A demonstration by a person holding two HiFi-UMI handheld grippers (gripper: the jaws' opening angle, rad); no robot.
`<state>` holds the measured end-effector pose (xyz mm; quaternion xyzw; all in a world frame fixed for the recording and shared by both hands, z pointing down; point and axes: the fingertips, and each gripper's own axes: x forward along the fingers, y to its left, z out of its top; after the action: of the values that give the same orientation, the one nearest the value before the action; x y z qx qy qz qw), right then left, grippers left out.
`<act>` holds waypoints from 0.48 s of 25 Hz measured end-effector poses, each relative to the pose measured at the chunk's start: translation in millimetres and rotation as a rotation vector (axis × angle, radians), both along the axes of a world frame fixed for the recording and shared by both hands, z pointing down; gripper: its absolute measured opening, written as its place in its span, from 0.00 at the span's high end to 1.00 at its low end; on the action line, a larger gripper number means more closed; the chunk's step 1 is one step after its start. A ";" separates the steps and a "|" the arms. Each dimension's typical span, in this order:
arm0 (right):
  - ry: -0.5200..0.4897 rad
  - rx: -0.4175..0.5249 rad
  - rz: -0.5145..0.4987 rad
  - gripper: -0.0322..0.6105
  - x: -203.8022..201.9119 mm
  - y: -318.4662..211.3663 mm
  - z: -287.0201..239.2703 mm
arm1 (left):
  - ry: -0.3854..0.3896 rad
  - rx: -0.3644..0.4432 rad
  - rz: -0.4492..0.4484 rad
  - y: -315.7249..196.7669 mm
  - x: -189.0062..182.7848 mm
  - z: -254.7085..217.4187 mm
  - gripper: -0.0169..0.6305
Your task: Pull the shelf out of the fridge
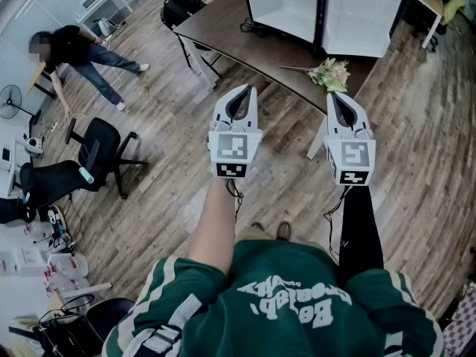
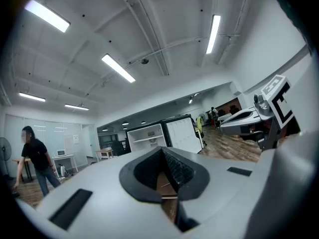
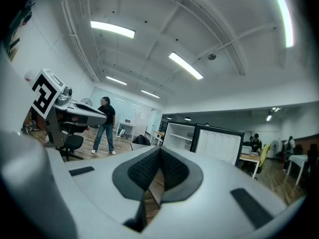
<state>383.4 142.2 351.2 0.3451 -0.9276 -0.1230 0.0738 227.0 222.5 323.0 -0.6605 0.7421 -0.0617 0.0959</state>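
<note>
The job has not started yet. The fridge [image 1: 281, 4] stands open at the top middle of the head view, on the far side of a brown table [image 1: 245, 43]. Its white shelf [image 2: 148, 139] is inside it, seen small in the middle of the left gripper view. The left gripper [image 1: 242, 95] and the right gripper [image 1: 341, 104] are held out level over the wood floor, in the middle of the head view, well apart from the fridge. Both have their jaws together, and nothing is between them. Some flowers [image 1: 329, 73] lie on the table's near edge. I think everything is left to do: go around the table to the fridge, open the jaws, take hold of the shelf's front edge, and pull it out.
</note>
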 end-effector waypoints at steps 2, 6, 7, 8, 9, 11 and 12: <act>-0.018 -0.014 -0.009 0.94 -1.8 2.9 -1.0 | 0.012 0.009 0.005 3.2 -0.4 -1.5 0.95; -0.025 -0.028 -0.014 0.94 -2.5 8.7 0.8 | 0.011 0.010 0.001 10.3 -1.8 -1.8 0.95; -0.023 -0.028 -0.016 0.94 -2.5 9.9 1.6 | 0.011 0.010 0.000 11.7 -1.9 -1.4 0.95; -0.022 -0.029 -0.017 0.94 -2.6 10.4 2.4 | 0.012 0.009 -0.002 12.7 -2.0 -1.1 0.95; -0.021 -0.030 -0.018 0.94 -2.7 10.4 3.0 | 0.012 0.008 -0.003 13.4 -2.0 -0.8 0.95; -0.021 -0.031 -0.019 0.94 -3.2 11.2 4.4 | 0.009 0.003 -0.005 14.8 -1.8 0.9 0.95; -0.022 -0.030 -0.023 0.94 -3.6 12.6 4.6 | 0.009 0.001 -0.006 15.8 -1.7 2.0 0.95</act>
<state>379.8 154.8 355.8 0.3346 -0.9339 -0.1060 0.0674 225.3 238.3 325.0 -0.6584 0.7446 -0.0589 0.0927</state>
